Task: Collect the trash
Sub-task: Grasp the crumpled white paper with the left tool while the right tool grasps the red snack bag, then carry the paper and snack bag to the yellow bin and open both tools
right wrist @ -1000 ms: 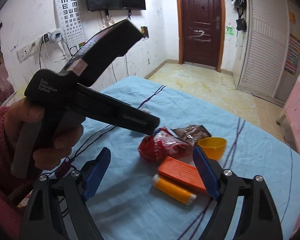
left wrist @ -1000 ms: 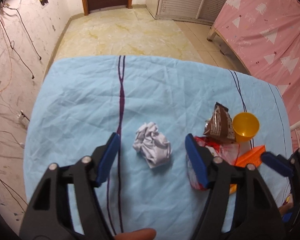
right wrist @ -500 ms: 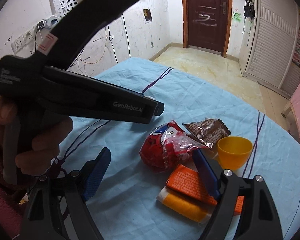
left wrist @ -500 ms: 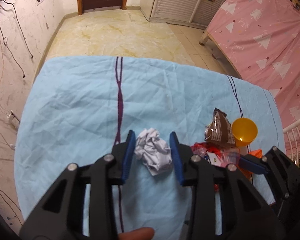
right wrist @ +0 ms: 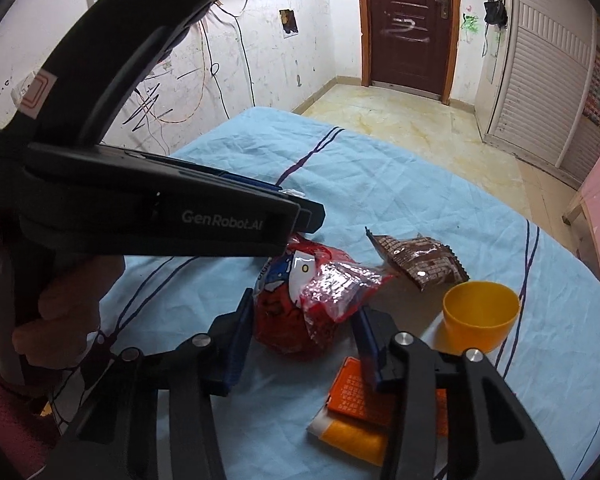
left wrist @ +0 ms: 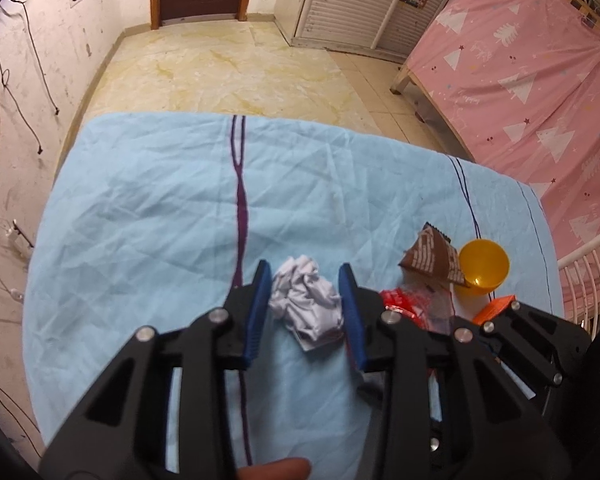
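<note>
My left claw (left wrist: pixel 304 312): pinching the crumpled white paper (left wrist: pixel 305 302) on the blue sheet (left wrist: pixel 148 216).
My right claw (right wrist: pixel 304 344): closing around the red snack bag (right wrist: pixel 300 300), pads just touching it.

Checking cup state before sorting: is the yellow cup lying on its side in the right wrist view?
No. The yellow cup stands upright on the blue sheet, its open mouth facing up.

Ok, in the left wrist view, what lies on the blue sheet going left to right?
Crumpled white paper between the left gripper fingers, red snack bag, brown wrapper, yellow cup, orange box.
</note>
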Motion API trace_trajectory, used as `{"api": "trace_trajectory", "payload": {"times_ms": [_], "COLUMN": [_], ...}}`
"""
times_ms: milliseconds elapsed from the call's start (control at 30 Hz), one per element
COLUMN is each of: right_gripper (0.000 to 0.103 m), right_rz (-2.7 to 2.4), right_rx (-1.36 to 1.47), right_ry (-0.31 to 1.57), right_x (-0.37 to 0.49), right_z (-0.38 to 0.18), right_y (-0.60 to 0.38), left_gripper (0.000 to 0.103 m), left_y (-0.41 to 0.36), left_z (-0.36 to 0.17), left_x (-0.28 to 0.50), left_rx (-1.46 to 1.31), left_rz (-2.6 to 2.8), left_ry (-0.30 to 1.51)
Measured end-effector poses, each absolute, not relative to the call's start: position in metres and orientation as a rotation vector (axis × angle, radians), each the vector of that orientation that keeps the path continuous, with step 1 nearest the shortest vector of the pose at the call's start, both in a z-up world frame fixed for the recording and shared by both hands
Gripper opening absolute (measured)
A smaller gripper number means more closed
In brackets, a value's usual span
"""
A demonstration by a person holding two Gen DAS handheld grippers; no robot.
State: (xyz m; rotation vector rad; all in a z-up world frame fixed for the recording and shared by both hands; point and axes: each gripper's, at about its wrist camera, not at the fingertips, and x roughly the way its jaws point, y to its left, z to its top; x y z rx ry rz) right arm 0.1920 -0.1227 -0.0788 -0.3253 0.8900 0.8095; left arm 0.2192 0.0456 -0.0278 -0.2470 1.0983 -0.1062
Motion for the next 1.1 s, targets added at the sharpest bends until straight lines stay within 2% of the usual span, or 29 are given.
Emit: {"api": "trace_trajectory", "payload": {"times_ms": [500,1100], "right_gripper": [0.039,0.039], "right_rz": [0.806,0.672], "right_rx": [-0.282,-0.119], "right_ry": [0.804,0.668], "right_x": [0.160,0.143], "right_z": [-0.054,-0.014], "right_y": [-0.145,-0.258], "left_gripper": [0.033,0.033], "left_y": [0.045,-0.031], "left_z": [0.001,0.040], "left_x": [0.194,0.182], "left_rx": [-0.246,-0.138], "left_rz": [-0.064,-0.096], "left_ry": [1.050,0.993]}}
